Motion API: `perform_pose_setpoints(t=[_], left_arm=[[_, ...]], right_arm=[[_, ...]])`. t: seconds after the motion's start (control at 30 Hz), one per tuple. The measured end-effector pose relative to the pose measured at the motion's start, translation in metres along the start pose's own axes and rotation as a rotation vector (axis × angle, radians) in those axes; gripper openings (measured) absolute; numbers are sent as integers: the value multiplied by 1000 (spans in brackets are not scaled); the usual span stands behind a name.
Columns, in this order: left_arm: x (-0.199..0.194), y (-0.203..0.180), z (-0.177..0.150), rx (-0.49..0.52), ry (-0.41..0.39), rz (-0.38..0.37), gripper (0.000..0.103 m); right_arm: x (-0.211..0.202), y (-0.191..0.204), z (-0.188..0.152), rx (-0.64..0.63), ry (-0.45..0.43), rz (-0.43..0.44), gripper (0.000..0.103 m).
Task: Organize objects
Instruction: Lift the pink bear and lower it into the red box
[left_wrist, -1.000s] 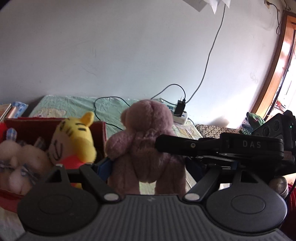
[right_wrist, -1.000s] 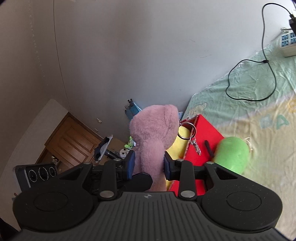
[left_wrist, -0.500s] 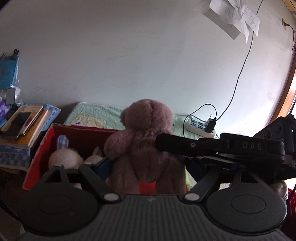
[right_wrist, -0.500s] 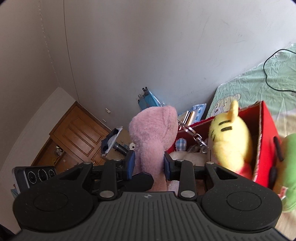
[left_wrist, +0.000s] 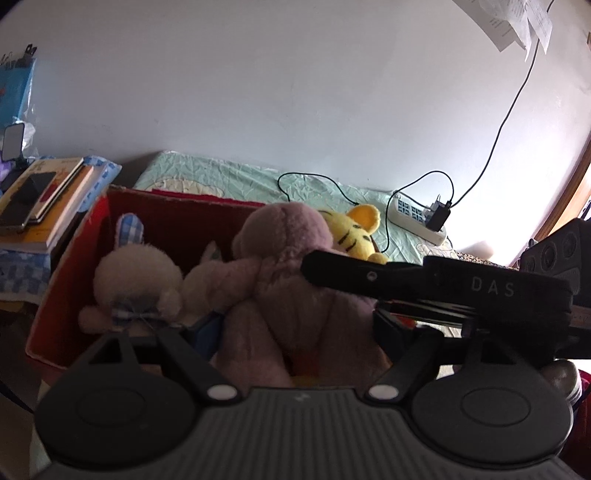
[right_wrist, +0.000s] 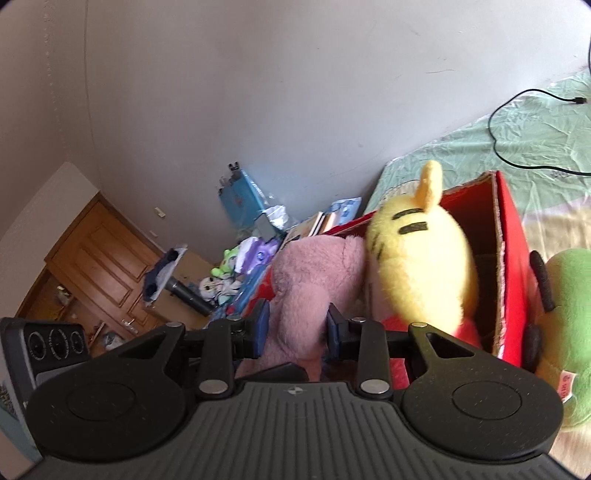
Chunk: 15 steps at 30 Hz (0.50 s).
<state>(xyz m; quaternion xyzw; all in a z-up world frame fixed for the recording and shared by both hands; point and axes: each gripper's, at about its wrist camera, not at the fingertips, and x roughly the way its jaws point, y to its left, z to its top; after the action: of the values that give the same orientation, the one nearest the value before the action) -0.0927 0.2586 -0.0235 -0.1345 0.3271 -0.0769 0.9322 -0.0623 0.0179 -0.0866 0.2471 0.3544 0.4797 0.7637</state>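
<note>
**Pink plush clamped by both tools over red box**

Pink plush bear (right_wrist: 310, 288) sits between the blue pads of your right gripper (right_wrist: 295, 328), which pinch its body partway closed. Your left gripper (left_wrist: 295, 332) spans the bear's lower body wide, pads against its flanks. The bear stands roughly upright, head up and away from you, above the red box (left_wrist: 66, 266). Both tools tilt downward. A yellow tiger (right_wrist: 421, 258) lies just beside it.

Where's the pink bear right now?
Held by both grippers over the red box, centre of both views, with the yellow tiger at its right.
</note>
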Motion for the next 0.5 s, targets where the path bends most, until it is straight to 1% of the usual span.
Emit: perform_pose_setpoints(t=[0.07,0.23,0.3,0.33,0.4,0.47,0.5], left_arm=[[9,0,0,13,9,1,83],[31,4,1,25,34,-5,84],[39,6,2,21,48,-15,84],[43,8,3,20,56,-19,84],[51,9,4,23,67,-18,84],[57,10,5,32,72,-16,85],[58,9,6,37,71,-17,87]], right_arm=[[2,-7,1,17,-9,-15,34],[14,-10,2,-14,-33,-56,32],[17,-16,4,-17,-37,-59,28],[19,-15,5,-33,-38,-61,28],[23,-12,5,-79,-31,-91,29],[25,-11,8,-83,-26,-107,29],[27,-12,10,-84,-23,-112,29]])
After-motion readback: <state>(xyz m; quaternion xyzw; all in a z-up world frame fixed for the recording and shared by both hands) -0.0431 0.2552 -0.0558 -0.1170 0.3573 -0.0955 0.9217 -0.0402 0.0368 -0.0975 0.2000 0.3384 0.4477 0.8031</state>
